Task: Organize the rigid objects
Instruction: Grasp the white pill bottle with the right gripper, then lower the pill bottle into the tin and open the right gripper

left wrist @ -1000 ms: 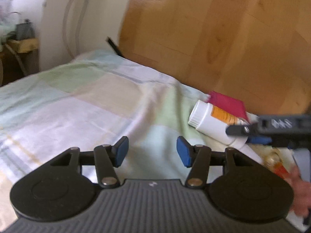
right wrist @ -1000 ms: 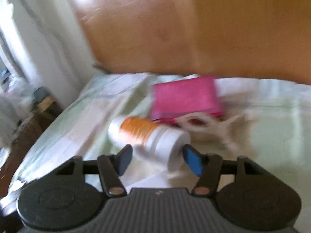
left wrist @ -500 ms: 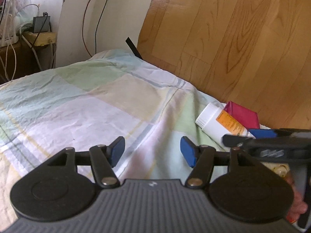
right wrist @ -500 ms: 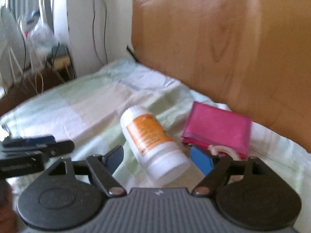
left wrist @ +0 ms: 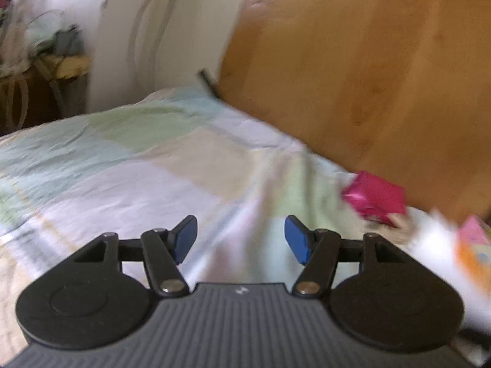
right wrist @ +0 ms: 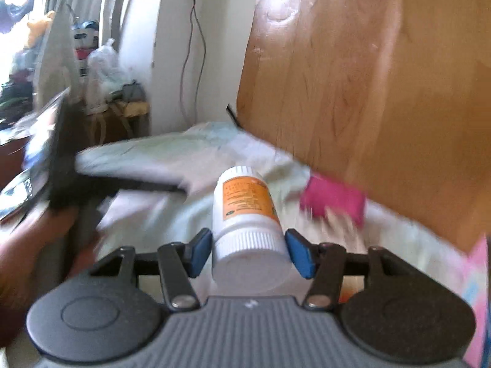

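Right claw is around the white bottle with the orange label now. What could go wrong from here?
1. The right claw has just been closing on the white plastic bottle with the orange label, at its ribbed cap end only. The long body could tip or slip.
2. The left claw sits close beside it and could collide.
3. The pink wallet lies near enough to be knocked.

Right hand-held gripper [right wrist: 248, 253] closing round white bottle [right wrist: 248, 214], pink pouch [right wrist: 334, 199] beyond
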The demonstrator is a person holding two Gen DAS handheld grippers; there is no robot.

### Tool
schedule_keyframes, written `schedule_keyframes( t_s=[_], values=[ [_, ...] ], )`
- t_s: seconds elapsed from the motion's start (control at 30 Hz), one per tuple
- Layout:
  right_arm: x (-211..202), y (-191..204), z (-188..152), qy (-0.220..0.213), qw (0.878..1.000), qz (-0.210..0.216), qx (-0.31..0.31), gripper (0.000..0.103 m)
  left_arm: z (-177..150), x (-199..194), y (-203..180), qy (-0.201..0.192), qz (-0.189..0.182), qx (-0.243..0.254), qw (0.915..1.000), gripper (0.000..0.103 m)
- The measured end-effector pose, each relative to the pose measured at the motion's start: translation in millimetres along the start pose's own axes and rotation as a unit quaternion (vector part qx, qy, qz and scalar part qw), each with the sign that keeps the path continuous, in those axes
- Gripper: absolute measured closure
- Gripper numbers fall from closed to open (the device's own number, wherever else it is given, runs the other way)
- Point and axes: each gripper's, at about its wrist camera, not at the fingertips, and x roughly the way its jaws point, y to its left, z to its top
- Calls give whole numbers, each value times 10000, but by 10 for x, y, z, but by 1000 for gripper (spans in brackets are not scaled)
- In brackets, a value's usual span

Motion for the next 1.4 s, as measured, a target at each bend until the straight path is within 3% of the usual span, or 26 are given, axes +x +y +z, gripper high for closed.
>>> schedule_keyframes(
  t_s=[0.07, 0.13, 0.3, 0.37, 0.43, 0.53, 0.63, 0.7, 0.73, 0.77, 0.8, 0.9, 1.03, 1.2, 1.4],
  values=[
    [-244, -42, -283, 198, 9996, -87, 186, 50, -42, -70, -106, -17, -686, 173, 9975, 38],
    [-508, -112, -561, 340, 9985, -278, 332, 50, -125, -117, -309, 275, -1579, 511, 9858, 38],
    [-958, -352, -959, 398, 9935, -627, 867, 49, -424, -408, -893, 1174, -3308, 794, 9330, 34],
    [-1043, -404, -1044, 331, 9920, -742, 962, 44, -569, -501, -1103, 1576, -3668, 656, 9145, 23],
    [-1113, -378, -1091, 291, 9908, -830, 1029, 43, -706, -567, -1264, 1891, -3686, 677, 9076, 22],
    [-1124, -328, -1137, 208, 9909, -825, 1047, 39, -824, -589, -1416, 2146, -3461, 780, 9100, 19],
    [-1036, -377, -1147, 161, 9896, -846, 1150, 39, -866, -489, -1461, 2355, -3309, 456, 9127, 12],
    [-955, -426, -1170, 168, 9876, -787, 1346, 42, -878, -467, -1552, 2461, -3323, 398, 9096, 13],
    [-966, -348, -1213, 168, 9855, -771, 1502, 52, -909, -496, -1615, 2474, -3312, 404, 9096, 15],
    [-958, -362, -1211, 117, 9851, -744, 1546, 52, -928, -511, -1658, 2453, -3289, 464, 9108, 23],
    [-987, -298, -1243, 47, 9846, -773, 1570, 52, -955, -519, -1706, 2444, -3421, 497, 9060, 31],
    [-1147, -252, -1255, -283, 9818, -995, 1595, 52, -893, -641, -1836, 2238, -3531, 590, 9065, 32],
    [-1402, -367, -1111, -843, 9744, -1480, 1463, 52, -619, -820, -2215, 1740, -3881, 946, 9001, 32],
    [-1370, -911, -906, -1076, 9607, -1940, 1669, 52, -387, -591, -2838, 1436, -4038, 1284, 8943, 32],
    [-996, -1473, -850, -693, 9513, -2214, 2031, 51, -434, -157, -3330, 1521, -3548, 1527, 9098, 32]
  ],
)
